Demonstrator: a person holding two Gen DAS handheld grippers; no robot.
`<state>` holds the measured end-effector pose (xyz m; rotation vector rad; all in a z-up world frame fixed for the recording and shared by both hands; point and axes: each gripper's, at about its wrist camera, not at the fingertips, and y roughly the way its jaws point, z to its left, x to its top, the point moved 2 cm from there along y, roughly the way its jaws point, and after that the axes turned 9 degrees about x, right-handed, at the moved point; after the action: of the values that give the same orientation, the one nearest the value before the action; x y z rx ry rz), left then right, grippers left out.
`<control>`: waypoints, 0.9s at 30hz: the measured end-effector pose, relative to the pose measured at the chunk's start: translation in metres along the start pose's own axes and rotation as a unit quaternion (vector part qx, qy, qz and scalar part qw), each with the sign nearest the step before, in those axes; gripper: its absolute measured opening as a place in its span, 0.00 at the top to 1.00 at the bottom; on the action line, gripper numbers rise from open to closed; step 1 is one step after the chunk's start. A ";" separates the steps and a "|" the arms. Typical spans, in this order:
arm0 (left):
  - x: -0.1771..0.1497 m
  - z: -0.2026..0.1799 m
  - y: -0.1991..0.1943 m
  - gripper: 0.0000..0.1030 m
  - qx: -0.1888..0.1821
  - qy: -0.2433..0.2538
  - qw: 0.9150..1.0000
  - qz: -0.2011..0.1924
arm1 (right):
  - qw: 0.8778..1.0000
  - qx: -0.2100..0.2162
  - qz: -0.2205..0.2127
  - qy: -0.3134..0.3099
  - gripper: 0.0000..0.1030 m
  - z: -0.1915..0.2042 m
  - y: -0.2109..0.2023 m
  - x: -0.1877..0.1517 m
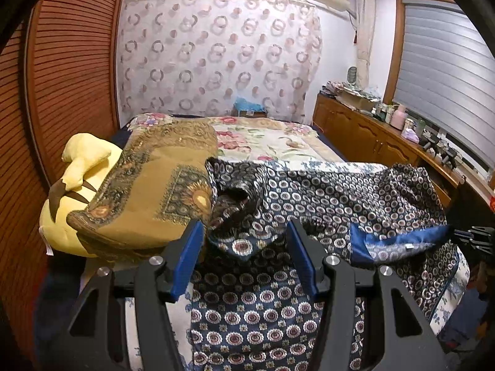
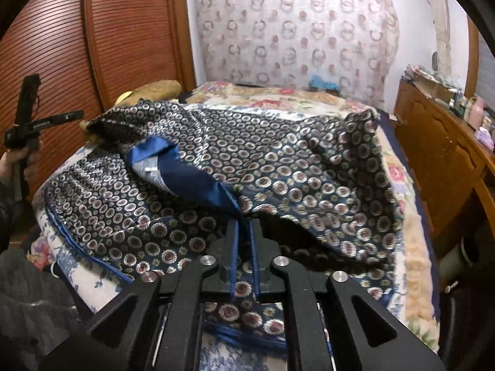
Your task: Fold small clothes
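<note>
Left-wrist and right-wrist views. My left claw [image 1: 246,247] stands spread, its black arms ending in ribbed blue pads [image 1: 188,256], and nothing lies between them; it hangs above the garment [image 1: 309,191]. My right claw [image 2: 244,241] is nearly pressed together, with a thin strip of the garment's plain blue hem [image 2: 235,207] between the narrow gap; whether the pads still press on it I cannot tell.

The garment [image 2: 263,170] is a glossy dark-navy fabric woven with rows of small round medallions in white and maroon. It lies crumpled and partly spread across the near end of the bed [image 1: 272,142], one blue-lined corner [image 2: 161,160] turned back to show a pale underside with a small label.

The bed carries a cream quilt [image 2: 399,179] printed with red flowers; a blue-flowered white sheet [image 2: 92,281] shows at its near edge. On the left rest an ochre cloth with ornamental borders [image 1: 148,185] and a soft yellow plush [image 1: 83,154] beneath it.

Room: a slatted reddish-wood wardrobe [image 1: 68,71] on the left, a sheer curtain with ring motifs [image 1: 216,52] behind the bed, a wooden cabinet [image 1: 371,136] crowded with small items, and a grey slatted blind [image 1: 448,68] on the right.
</note>
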<state>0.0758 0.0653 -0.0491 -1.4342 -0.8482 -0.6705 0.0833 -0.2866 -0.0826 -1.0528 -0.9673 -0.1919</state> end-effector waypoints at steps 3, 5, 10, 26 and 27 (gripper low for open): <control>0.006 -0.001 0.001 0.46 0.005 0.003 1.000 -0.006 | 1.000 -0.012 -0.016 0.003 0.76 -0.005 -0.013 0.006; 0.010 -0.001 0.004 0.46 0.009 0.008 1.000 -0.008 | 0.999 -0.022 -0.026 0.004 0.68 -0.011 -0.019 0.010; 0.011 -0.001 0.021 0.47 0.023 0.013 1.000 0.006 | 0.997 -0.064 -0.036 0.020 0.53 -0.032 -0.020 0.019; -0.031 0.014 0.053 0.47 0.040 0.010 0.995 0.089 | 0.992 -0.099 0.058 0.048 0.52 -0.068 0.049 -0.007; -0.035 0.015 0.054 0.47 0.040 0.010 0.995 0.093 | 0.992 -0.100 0.063 0.047 0.52 -0.068 0.051 -0.010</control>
<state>0.0992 0.0794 -0.1088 -1.4129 -0.7074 -0.5032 0.1458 -0.3176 -0.1324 -1.2740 -0.8060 -0.2363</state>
